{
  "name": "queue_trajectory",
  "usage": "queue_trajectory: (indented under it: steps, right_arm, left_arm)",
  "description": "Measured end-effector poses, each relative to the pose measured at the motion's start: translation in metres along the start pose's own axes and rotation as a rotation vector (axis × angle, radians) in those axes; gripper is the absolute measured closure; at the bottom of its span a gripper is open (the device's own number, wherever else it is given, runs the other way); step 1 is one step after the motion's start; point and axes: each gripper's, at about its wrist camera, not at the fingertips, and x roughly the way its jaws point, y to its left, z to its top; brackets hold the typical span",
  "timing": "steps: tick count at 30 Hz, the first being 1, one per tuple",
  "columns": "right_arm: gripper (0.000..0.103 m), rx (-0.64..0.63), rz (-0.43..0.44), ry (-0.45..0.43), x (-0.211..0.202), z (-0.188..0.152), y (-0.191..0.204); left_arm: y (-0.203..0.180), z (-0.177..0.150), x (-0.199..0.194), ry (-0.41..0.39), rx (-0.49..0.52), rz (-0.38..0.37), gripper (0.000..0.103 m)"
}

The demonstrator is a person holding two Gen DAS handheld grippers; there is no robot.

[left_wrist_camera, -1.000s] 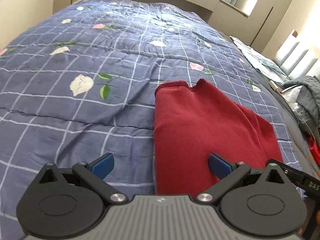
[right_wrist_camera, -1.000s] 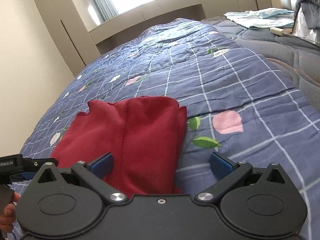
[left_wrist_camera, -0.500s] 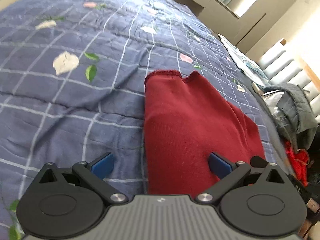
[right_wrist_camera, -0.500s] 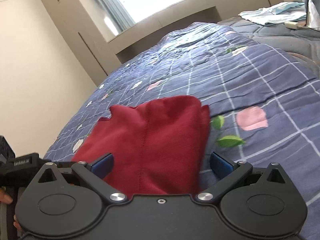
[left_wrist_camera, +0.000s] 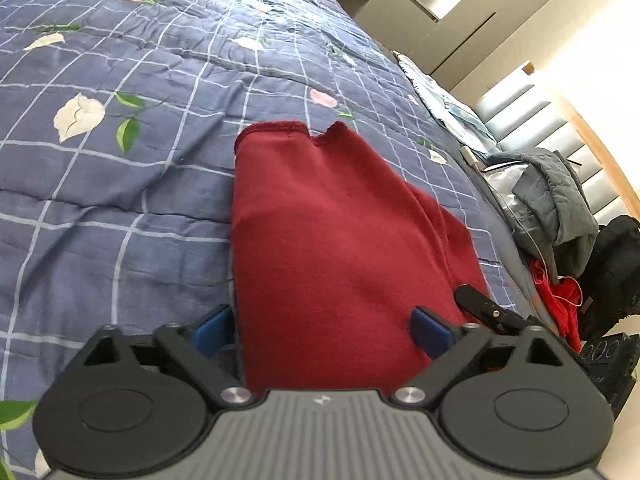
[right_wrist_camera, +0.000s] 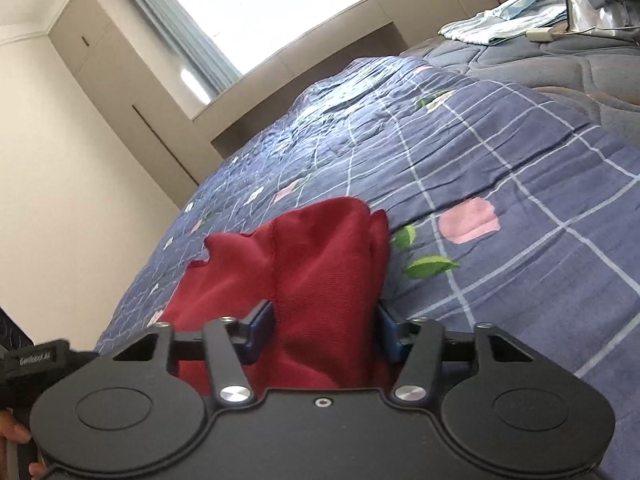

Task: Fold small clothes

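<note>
The red garment [left_wrist_camera: 340,240] lies flat on the bed's quilt [left_wrist_camera: 120,200], near edge under both tools. Left hand-held gripper [left_wrist_camera: 320,330] and right hand-held gripper [right_wrist_camera: 326,330] are closing astride that edge (neither yet pinching). This looks like the grasp before a fold; next, both must clamp, then lift together.

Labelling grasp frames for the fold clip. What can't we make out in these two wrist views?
- Near hem of the dark red knit garment: both views, hidden under each hand-held gripper's body.
- Pad contact: left hand-held gripper and right hand-held gripper are closing with red cloth between the jaws; whether the pads press yet is unclear.
- Garment type: folded over, not readable.
- Dark pile beside the blue checked floral quilt: left view, cut by the right edge.
</note>
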Motion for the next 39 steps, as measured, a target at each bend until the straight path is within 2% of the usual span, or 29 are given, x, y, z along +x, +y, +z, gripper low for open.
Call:
queue_trajectory:
  steps: [2,5,7,9,12,15,18,22,26,34,39]
  right_arm:
    - [0.057,0.009,-0.002,0.006,-0.001,0.000,0.002]
    - [0.069,0.028,0.011,-0.005,-0.003,0.000,0.003]
    - [0.080,0.027,0.002,-0.017,-0.006,0.000,0.005]
    - [0.082,0.017,-0.005,-0.032,-0.011,0.000,0.010]
    - [0.084,-0.015,-0.014,-0.053,-0.016,-0.001,0.020]
    - [0.085,-0.037,-0.013,-0.071,-0.020,0.002,0.032]
    - [0.085,-0.065,-0.004,-0.077,-0.021,0.005,0.047]
    - [0.086,-0.114,0.022,-0.079,-0.016,0.007,0.076]
    - [0.086,-0.137,0.078,-0.072,-0.001,0.008,0.109]
    - [0.086,-0.192,0.183,-0.015,0.044,-0.007,0.183]
    - [0.086,-0.223,0.203,0.039,0.069,-0.022,0.217]
  left_arm:
    - [-0.002,0.000,-0.001,-0.001,-0.015,0.009,0.017]
    - [-0.007,0.000,-0.002,-0.007,0.008,0.025,0.020]
    - [-0.009,0.000,-0.004,-0.010,0.020,0.037,0.027]
    - [-0.013,0.000,-0.008,-0.016,0.038,0.057,0.041]
    - [-0.021,0.002,-0.016,-0.027,0.074,0.071,0.053]
    - [-0.026,0.004,-0.022,-0.035,0.109,0.077,0.064]
    - [-0.031,0.006,-0.031,-0.050,0.128,0.077,0.070]
    - [-0.034,0.012,-0.048,-0.096,0.160,0.111,0.072]
    - [-0.022,0.020,-0.077,-0.149,0.162,0.132,0.072]
    - [0.028,0.033,-0.135,-0.225,0.098,0.231,0.072]
    - [0.067,0.035,-0.159,-0.250,0.035,0.280,0.072]
